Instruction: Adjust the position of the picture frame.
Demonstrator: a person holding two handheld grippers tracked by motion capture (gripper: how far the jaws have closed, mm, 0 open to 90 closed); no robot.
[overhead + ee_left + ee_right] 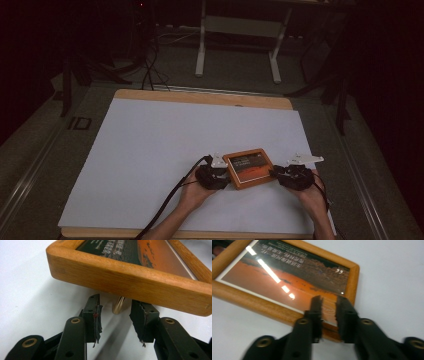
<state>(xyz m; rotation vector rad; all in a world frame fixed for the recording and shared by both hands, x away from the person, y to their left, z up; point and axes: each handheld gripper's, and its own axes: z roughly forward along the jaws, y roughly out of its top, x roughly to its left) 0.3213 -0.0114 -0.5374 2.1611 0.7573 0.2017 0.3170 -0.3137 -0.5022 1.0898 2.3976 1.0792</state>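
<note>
Picture frame (248,168) near table (150,150) front, long axis crosswise between both grippers. Left gripper (113,315) just beside its raised left edge, jaws apart, empty. Right gripper (329,312) over right edge, narrowly parted, holding nothing. Both equally near.

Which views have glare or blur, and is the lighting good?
High view: dim, the room beyond the table nearly black. Right gripper view: bright streaks of glare across the frame glass, jaws slightly blurred. Left gripper view: sharp, with a soft shadow under the raised frame edge.
</note>
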